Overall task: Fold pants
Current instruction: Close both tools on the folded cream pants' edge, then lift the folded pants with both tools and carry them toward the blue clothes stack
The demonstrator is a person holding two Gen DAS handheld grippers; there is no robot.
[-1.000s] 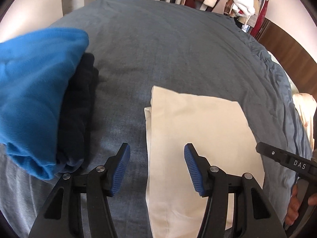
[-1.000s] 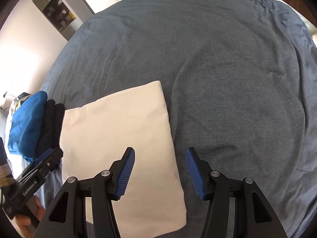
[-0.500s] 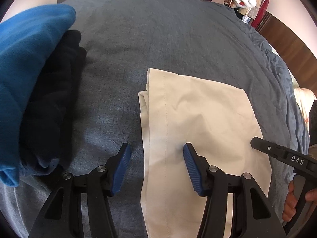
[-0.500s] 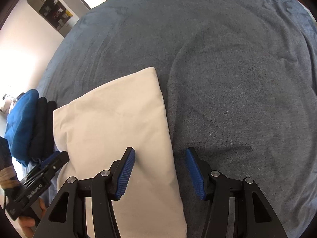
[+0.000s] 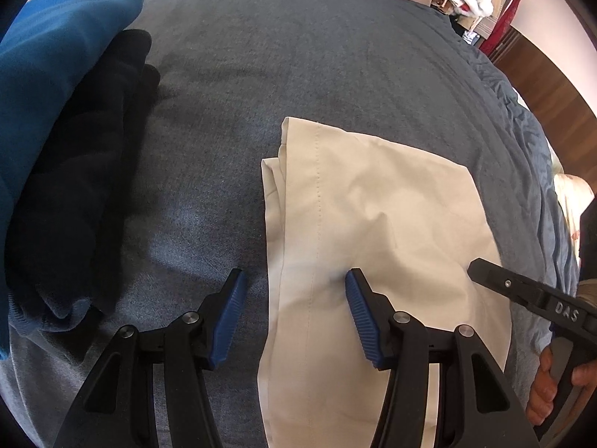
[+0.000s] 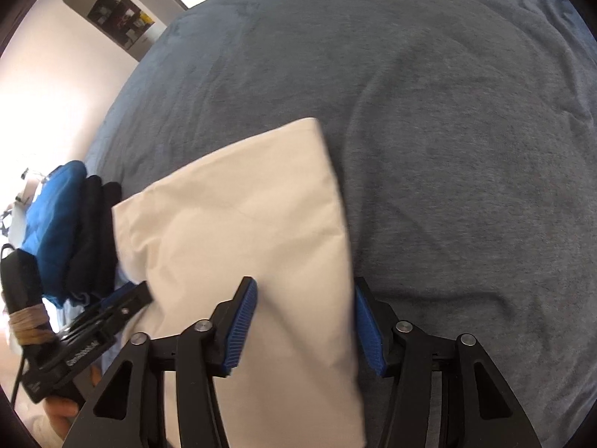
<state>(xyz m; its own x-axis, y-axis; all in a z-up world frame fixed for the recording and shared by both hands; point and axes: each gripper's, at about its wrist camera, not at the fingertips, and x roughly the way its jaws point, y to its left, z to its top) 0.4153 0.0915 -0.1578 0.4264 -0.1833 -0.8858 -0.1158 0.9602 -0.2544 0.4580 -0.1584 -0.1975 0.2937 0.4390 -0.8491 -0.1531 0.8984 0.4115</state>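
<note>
Left wrist: left tongs [image 5: 294, 291] open, straddling the left hem of the cream pants [image 5: 380, 231], folded flat on the bed [image 5: 298, 56].

Right wrist: right tongs [image 6: 306, 302] open over the pants' right edge. Judged: final fold pending; both must close on edges. Bedroom; folded clothes stack [image 6: 71, 224] beside.

A grey-blue wrinkled bedspread [image 5: 317, 74] covers the bed ahead of both claws. Left of the left claw lies a folded bright blue fleece garment [image 5: 48, 86], touching a folded black garment [image 5: 82, 171] beside it. Far ahead right, hanging clothes [image 5: 470, 3] show.
</note>
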